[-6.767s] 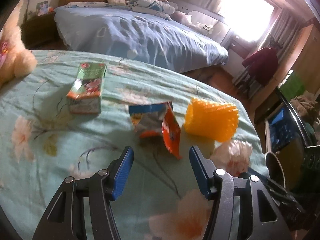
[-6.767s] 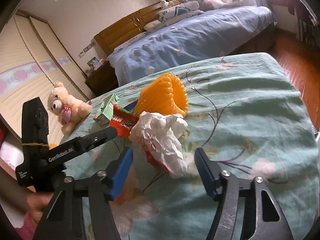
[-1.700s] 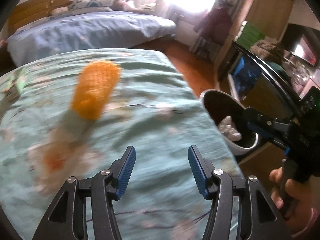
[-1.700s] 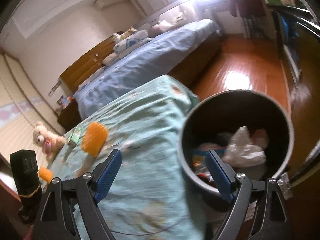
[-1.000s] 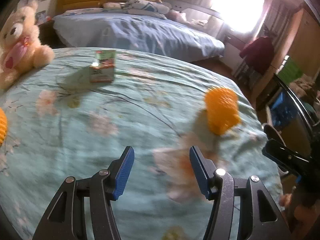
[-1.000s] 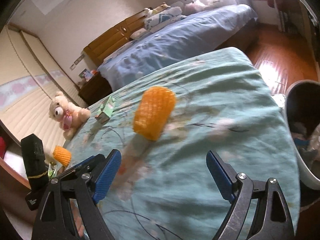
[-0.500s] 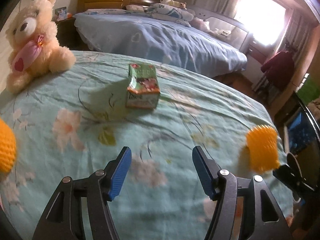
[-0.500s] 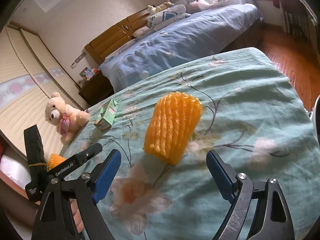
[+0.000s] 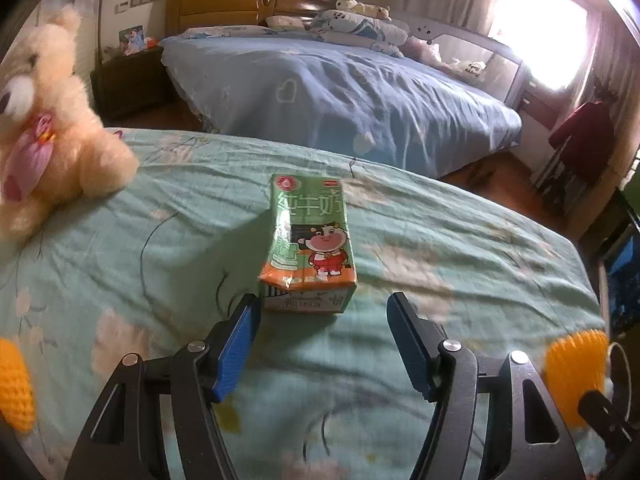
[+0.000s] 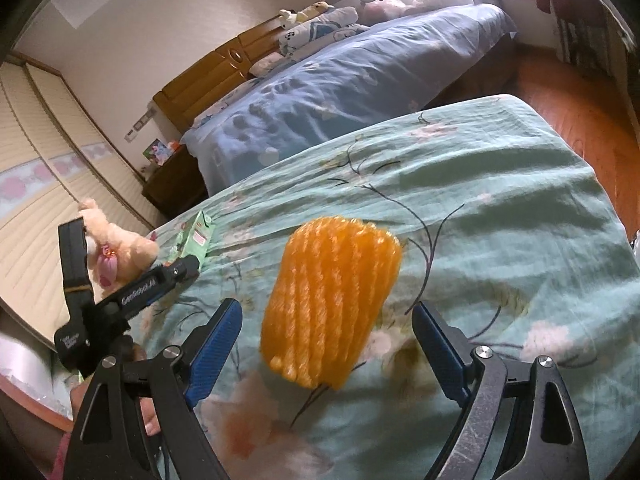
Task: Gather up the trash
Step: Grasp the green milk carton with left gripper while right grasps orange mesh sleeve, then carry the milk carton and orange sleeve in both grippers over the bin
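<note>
While milk carton (image 9: pixel 310 246) lies flat on floral bedspread (image 9: pixel 460 248), left gripper (image 9: pixel 322 316) open just short of it; right gripper (image 10: pixel 326 322) open, orange foam net (image 10: pixel 330 300) between fingers, untouched

bed with a teal floral sheet (image 9: pixel 120 240), a bit wrinkled, carries everything. milk carton (image 9: pixel 310 242) lies flat on it near the middle, green and orange with a cartoon cow, printed face up. teddy bear (image 9: pixel 44 128) sits on the sheet at the left edge, well apart from the carton. orange foam net sleeve (image 10: pixel 330 300) lies on its side on the sheet toward the right end, ribbed, open end toward the camera. a second orange foam net (image 9: pixel 14 384) rests at the near left edge, cut off by the frame.
</note>
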Demonstrator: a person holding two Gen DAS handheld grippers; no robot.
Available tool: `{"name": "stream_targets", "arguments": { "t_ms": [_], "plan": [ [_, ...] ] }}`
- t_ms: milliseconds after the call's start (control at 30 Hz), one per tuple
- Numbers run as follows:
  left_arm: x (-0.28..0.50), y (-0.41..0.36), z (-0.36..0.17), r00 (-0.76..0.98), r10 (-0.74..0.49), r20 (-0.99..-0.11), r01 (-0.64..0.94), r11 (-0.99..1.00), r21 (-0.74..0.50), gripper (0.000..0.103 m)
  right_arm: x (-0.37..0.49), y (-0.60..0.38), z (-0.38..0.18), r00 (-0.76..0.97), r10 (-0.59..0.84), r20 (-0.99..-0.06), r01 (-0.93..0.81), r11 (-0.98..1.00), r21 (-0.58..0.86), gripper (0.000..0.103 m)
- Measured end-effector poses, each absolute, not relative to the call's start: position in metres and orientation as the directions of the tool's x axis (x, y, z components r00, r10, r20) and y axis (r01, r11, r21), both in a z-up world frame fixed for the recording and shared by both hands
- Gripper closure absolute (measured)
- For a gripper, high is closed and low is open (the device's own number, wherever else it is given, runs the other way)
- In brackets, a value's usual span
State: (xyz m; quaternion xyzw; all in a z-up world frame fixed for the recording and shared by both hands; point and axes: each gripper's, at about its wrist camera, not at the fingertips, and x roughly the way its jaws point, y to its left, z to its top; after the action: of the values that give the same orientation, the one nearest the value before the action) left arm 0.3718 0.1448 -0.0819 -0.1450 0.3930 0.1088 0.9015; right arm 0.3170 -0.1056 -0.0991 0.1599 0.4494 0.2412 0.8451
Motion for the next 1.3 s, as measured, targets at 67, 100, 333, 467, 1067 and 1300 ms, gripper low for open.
{"name": "stream_targets", "arguments": {
  "t_ms": [67, 100, 333, 467, 1067, 1300],
  "plan": [
    [0.382, 0.147, -0.086, 0.657, 0.089, -0.749, -0.326, 0.929, -0.176, 0.039, 0.32, -0.105, -0.101, 0.48, 0.545, -0.688, -0.265, 0.837, 0.478, 0.022],
    [0.385, 0.149, -0.088, 0.654, 0.088, -0.752, -0.334, 0.925, -0.182, 0.04, 0.321, -0.105, -0.103, 0.478, 0.547, -0.687, -0.264, 0.836, 0.482, 0.034],
    [0.392, 0.154, -0.089, 0.677, 0.059, -0.733, -0.316, 0.924, -0.218, 0.053, 0.319, -0.11, -0.103, 0.477, 0.577, -0.663, -0.283, 0.815, 0.506, 0.061],
    [0.38, 0.138, -0.082, 0.7, 0.064, -0.711, -0.263, 0.949, -0.174, 0.054, 0.312, -0.119, -0.1, 0.477, 0.59, -0.651, -0.29, 0.805, 0.517, 0.062],
    [0.328, 0.066, -0.079, 0.662, -0.056, -0.748, -0.091, 0.984, -0.154, 0.049, 0.276, -0.169, -0.094, 0.484, 0.592, -0.645, -0.27, 0.802, 0.533, 0.063],
    [0.344, 0.058, -0.083, 0.644, -0.046, -0.764, -0.095, 0.986, -0.139, 0.055, 0.267, -0.178, -0.092, 0.495, 0.585, -0.642, -0.261, 0.805, 0.533, 0.063]
  ]
}}
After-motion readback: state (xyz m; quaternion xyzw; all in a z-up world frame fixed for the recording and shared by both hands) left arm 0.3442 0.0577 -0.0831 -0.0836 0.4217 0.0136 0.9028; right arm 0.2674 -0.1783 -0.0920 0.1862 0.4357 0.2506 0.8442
